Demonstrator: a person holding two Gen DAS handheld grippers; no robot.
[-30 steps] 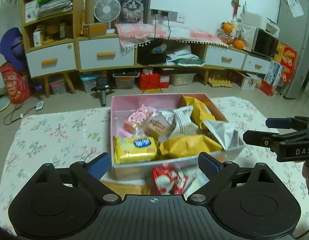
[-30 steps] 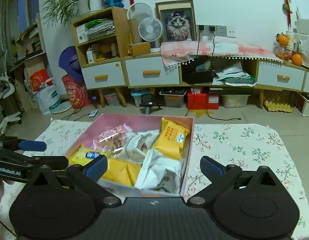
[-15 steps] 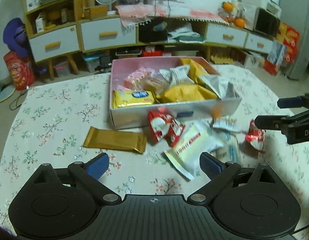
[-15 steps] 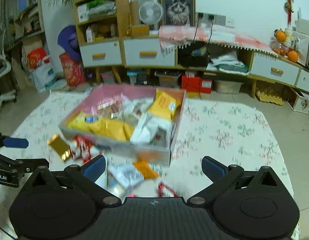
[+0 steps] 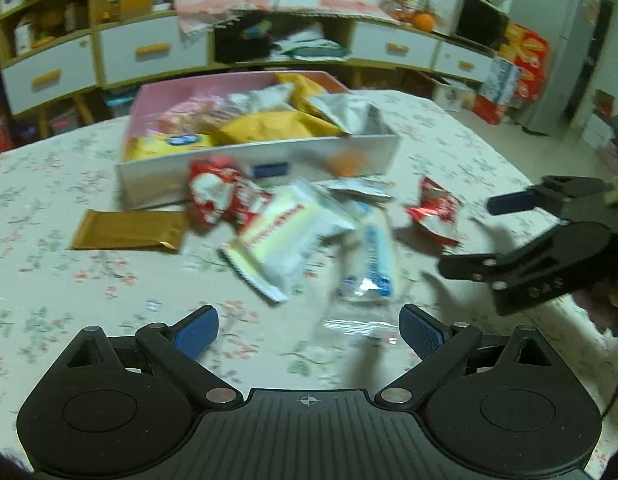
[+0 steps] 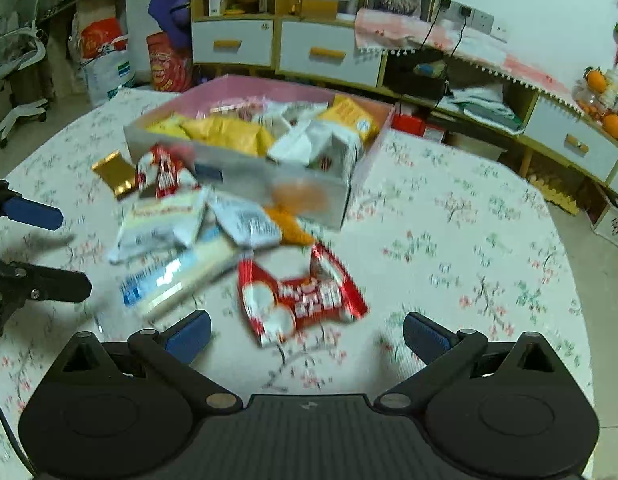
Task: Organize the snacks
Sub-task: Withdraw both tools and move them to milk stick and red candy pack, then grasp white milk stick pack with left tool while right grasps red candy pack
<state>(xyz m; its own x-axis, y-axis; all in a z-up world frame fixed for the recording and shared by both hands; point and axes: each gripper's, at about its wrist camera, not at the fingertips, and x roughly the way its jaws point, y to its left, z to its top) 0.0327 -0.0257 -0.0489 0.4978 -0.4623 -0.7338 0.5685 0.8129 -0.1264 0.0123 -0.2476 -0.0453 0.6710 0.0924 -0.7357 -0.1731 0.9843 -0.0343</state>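
Snacks scattered before the pink box (image 5: 181, 92)
Left gripper (image 5: 307, 330) and right gripper (image 6: 305, 334) both gape, empty, above a red packet (image 6: 301, 300).

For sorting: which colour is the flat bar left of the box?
Gold bar, clearest in the left wrist view.

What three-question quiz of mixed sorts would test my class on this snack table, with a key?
1. True or false: the left claw is shut on a snack.
2. Which packet lies nearest the right claw? A) gold bar B) red-and-white packet C) yellow packet
3. Fill in: the gold bar lies ___ the box.

Key: 1 false, both claws are open and hold nothing. 2 B, the red-and-white packet. 3 outside, on the tablecloth.
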